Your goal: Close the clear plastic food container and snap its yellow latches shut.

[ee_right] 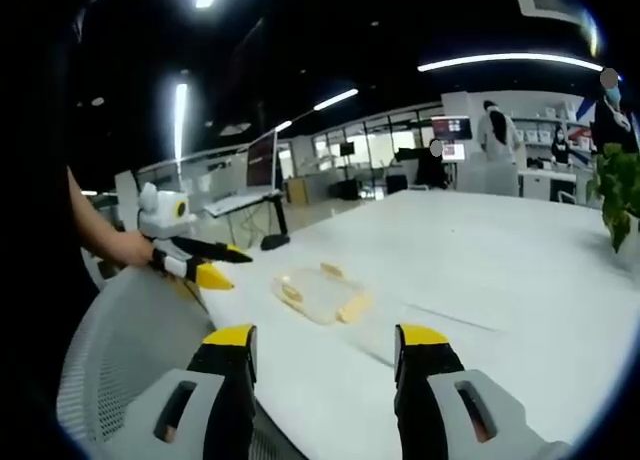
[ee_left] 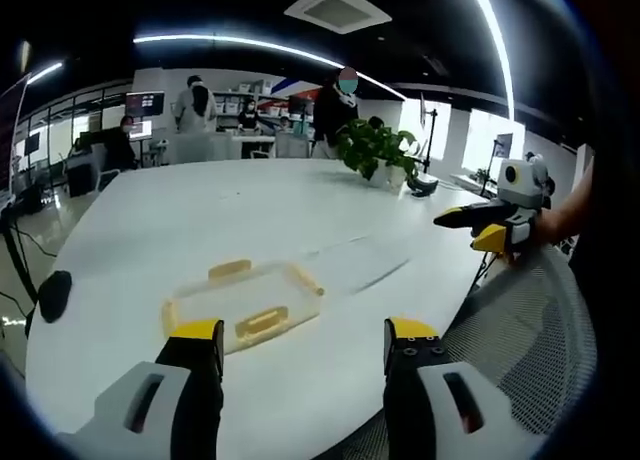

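Note:
A clear plastic container [ee_left: 245,302] with yellow latches lies low on the white table [ee_left: 200,220], just beyond my left gripper [ee_left: 305,335], which is open and holds nothing. In the right gripper view the container [ee_right: 320,293] sits ahead and left of my open right gripper [ee_right: 328,342]. A faint clear flat piece [ee_left: 352,260], perhaps the lid, lies beside it [ee_right: 440,322]; I cannot tell for sure. The right gripper [ee_left: 465,228] shows at the table's right edge, jaws apart. The left gripper [ee_right: 228,265], held in a hand, hovers left of the container.
A black rounded object [ee_left: 52,292] lies near the table's left edge. A potted plant [ee_left: 378,148] stands at the far side. A grey mesh chair back [ee_left: 520,320] is close to the table's near edge [ee_right: 130,350]. Several people and desks are behind.

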### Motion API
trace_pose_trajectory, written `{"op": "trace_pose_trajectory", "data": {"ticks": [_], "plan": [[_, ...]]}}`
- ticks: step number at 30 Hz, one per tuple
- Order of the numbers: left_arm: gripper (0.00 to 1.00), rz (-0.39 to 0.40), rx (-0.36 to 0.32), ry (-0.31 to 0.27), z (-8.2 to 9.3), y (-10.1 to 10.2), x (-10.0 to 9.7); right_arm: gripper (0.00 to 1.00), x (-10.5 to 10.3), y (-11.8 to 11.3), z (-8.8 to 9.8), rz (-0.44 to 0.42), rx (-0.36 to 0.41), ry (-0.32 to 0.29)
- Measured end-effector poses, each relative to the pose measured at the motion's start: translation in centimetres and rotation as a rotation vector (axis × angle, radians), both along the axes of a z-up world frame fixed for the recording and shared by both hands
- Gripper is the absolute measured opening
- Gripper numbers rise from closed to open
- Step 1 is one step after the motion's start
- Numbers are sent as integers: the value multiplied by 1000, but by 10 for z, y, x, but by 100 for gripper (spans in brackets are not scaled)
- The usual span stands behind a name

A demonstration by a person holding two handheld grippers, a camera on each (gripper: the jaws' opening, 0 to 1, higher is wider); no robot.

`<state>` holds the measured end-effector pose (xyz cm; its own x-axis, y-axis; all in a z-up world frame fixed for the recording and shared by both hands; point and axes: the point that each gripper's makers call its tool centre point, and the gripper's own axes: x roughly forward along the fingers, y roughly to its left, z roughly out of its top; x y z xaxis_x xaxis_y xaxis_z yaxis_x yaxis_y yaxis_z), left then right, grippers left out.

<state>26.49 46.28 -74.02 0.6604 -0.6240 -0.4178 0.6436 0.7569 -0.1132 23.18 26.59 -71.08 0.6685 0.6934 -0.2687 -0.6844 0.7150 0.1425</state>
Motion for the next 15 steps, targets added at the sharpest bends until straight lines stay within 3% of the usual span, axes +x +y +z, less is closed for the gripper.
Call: {"op": "trace_pose_trajectory", "data": {"ticks": [5,6,9,10,11,15], "plan": [[70,0,-31,-14,11,1,5,51,4,-2,16,-3,22,11],[70,22,-61,-11,13,3,6,51,5,0,26,-7,52,-18],[70,54,-75,-13,18,10,9,52,4,-1,28,-5,52,-11],[70,59,-81,-11,19,11,10,54,3,2,35,5,98,-11],[70,64,-94,-10,21,12,12,56,3,2,35,8,97,-13],[69,48,-99,-17,27,7,12,56,10,2,42,-10,109,-28]]}}
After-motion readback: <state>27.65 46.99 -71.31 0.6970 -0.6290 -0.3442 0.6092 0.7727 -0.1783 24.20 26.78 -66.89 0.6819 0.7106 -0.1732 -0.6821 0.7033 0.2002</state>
